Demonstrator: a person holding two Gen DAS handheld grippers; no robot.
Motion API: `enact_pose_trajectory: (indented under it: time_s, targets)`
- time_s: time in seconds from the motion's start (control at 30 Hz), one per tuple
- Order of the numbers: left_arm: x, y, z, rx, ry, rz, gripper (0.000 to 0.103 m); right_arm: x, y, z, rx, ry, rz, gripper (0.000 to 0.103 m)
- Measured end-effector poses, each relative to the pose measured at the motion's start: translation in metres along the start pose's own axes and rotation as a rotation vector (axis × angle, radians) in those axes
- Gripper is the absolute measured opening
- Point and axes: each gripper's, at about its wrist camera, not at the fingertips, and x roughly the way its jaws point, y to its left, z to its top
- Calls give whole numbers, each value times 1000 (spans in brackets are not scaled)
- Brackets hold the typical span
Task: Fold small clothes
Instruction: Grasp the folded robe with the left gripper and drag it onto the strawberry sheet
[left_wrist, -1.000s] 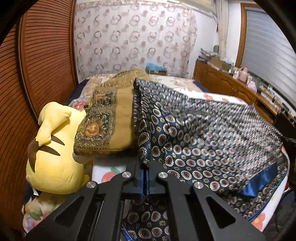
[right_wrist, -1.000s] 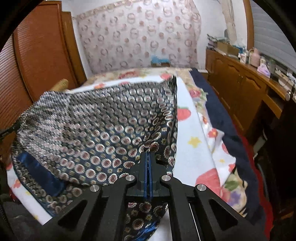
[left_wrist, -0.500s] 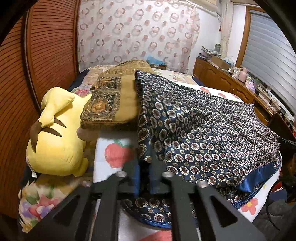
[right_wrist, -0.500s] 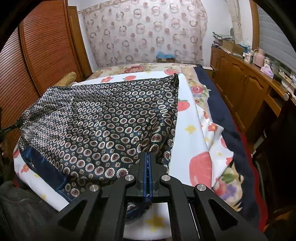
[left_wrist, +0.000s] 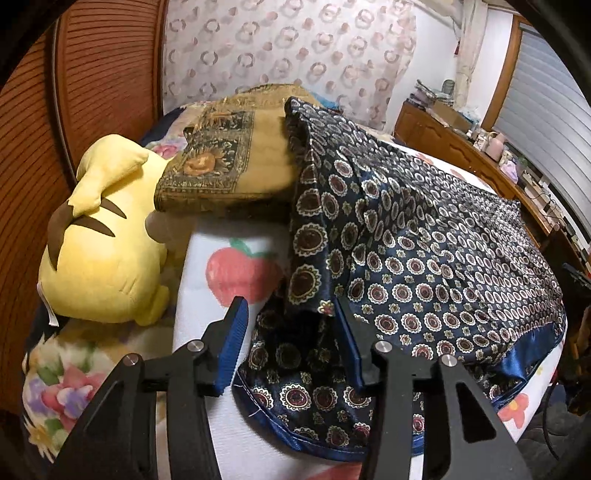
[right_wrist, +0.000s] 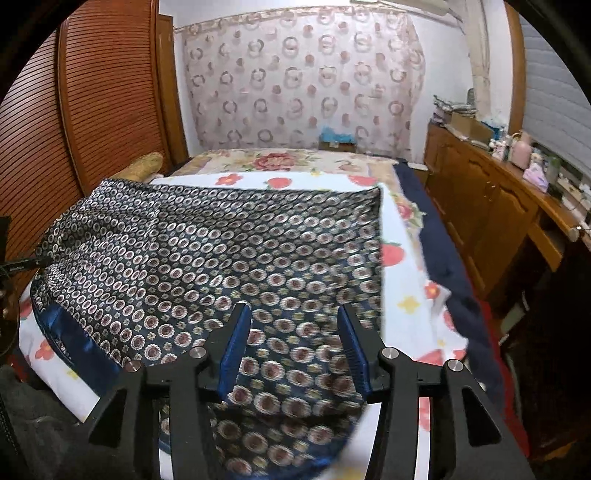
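Note:
A navy satin garment (left_wrist: 424, 251) with round medallion prints and a plain blue hem lies spread on the bed. In the left wrist view its near corner bunches up between the parted blue pads of my left gripper (left_wrist: 290, 317); the jaws are opening and the pads do not press the cloth. In the right wrist view the same garment (right_wrist: 207, 258) lies flat under my right gripper (right_wrist: 293, 317), whose jaws are also opening, with cloth below the gap and no grip on it.
A yellow plush toy (left_wrist: 103, 243) and a folded gold patterned blanket (left_wrist: 229, 162) lie at the left of the bed. The white fruit-print sheet (right_wrist: 406, 280) shows at the right. A wooden dresser (right_wrist: 491, 221) runs along the right wall, wooden louvred doors (right_wrist: 92, 110) along the left.
Both grippers went from shut on the garment's near corners to parted. The lifted cloth dropped and now lies flatter on the bed. The left gripper sank a little.

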Motion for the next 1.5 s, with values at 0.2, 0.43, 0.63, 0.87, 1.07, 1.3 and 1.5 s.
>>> enact_pose_trajectory:
  time_s: [0.2,0.43,0.63,0.87,1.07,1.3,1.5]
  targets:
    - [-1,-2,-2,10,7,11,48,27,3,-9,-14,30,-22,51]
    - [1,-8,-1,28,23,-18,10,35,-2,-20,-10,48,-40,52]
    - [-20,-30,10,41,-58,-112,3,33,0,-25,-33,14,-51,56]
    - [-51,-87,54,116,-182,-236,3,26,-8,-28,-12,20,-37,57]
    - [-51,-165,92,241,-219,-360,3,2,-22,-19,31,-21,-37,57]
    - [-41,-251,110,362,-205,-490,3,-21,-34,-15,63,-70,-81,57]
    - [-33,-305,109,431,-158,-572,3,-28,-39,-16,77,-77,-96,57]
